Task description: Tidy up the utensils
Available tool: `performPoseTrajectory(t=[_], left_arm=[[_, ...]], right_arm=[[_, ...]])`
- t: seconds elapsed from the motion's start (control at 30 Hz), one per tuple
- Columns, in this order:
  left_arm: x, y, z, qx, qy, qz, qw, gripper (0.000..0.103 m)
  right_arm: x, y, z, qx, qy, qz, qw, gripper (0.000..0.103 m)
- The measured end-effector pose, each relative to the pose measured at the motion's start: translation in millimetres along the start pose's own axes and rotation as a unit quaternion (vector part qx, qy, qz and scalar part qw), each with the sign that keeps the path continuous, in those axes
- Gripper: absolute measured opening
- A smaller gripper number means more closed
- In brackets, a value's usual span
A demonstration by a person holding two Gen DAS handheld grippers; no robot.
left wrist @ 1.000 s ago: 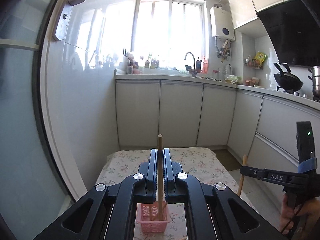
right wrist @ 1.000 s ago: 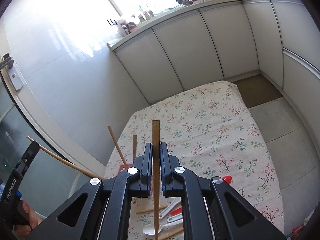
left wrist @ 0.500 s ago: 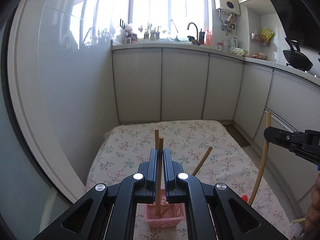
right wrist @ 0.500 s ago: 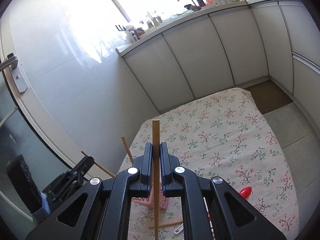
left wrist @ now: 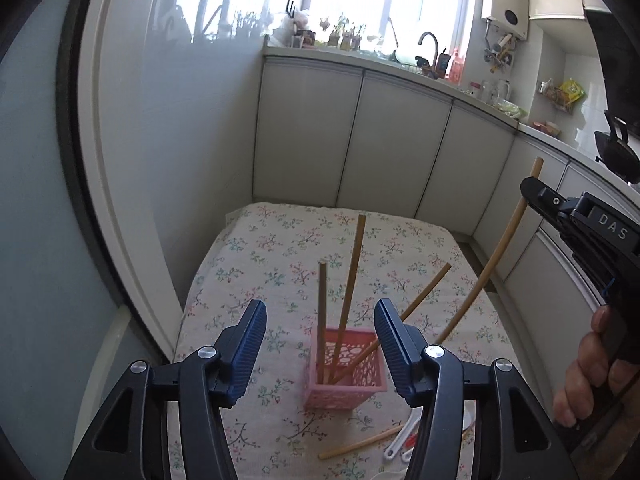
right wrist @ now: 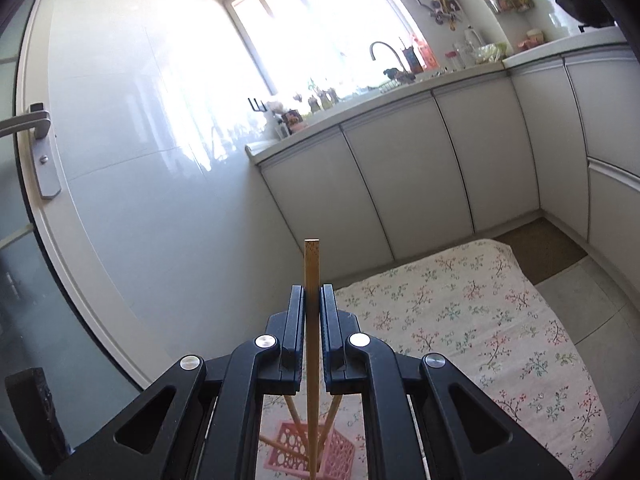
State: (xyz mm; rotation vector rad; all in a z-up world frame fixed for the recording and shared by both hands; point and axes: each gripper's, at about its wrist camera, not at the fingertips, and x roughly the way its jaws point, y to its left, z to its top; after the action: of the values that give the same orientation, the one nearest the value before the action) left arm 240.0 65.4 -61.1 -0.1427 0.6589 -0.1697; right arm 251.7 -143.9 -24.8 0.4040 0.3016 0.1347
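A pink lattice basket (left wrist: 345, 372) stands on the flowered tablecloth (left wrist: 248, 264) with three wooden chopsticks (left wrist: 349, 280) leaning in it. My left gripper (left wrist: 320, 307) hovers just before and above the basket. Its jaws are opening, and the pads press on nothing. At the right, my right gripper (left wrist: 538, 196) is shut on a long chopstick (left wrist: 494, 260) that slants down toward the basket. In the right wrist view, that gripper (right wrist: 312, 300) clamps the chopstick (right wrist: 312, 264) upright, with the basket (right wrist: 336, 454) directly below.
A loose chopstick (left wrist: 360, 445) and white spoons (left wrist: 396, 442) lie on the cloth in front of the basket. A person's hand (left wrist: 588, 376) holds the right gripper. White cabinets (left wrist: 392, 144) run behind the table. A glossy wall and door frame (left wrist: 120, 200) stand at the left.
The left jaws have let go of their chopstick, which now stands in the basket, and have spread apart. The right gripper has carried its chopstick over the basket.
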Motion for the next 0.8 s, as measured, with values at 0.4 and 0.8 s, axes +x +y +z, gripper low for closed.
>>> performPoseTrajectory(t=[0.4,0.8], left_arm=[[10,10,-11,0.016,0.042,0.006,0.999,0.062],[19,1,-20,0.022,0.087,-0.01,0.996,0.076]], right_arm=[[53,15,-44,-0.042,0.017,-0.033,0.998,0.007],[38,2,-48,-0.044,0.081,0.01,0.996,0.052]])
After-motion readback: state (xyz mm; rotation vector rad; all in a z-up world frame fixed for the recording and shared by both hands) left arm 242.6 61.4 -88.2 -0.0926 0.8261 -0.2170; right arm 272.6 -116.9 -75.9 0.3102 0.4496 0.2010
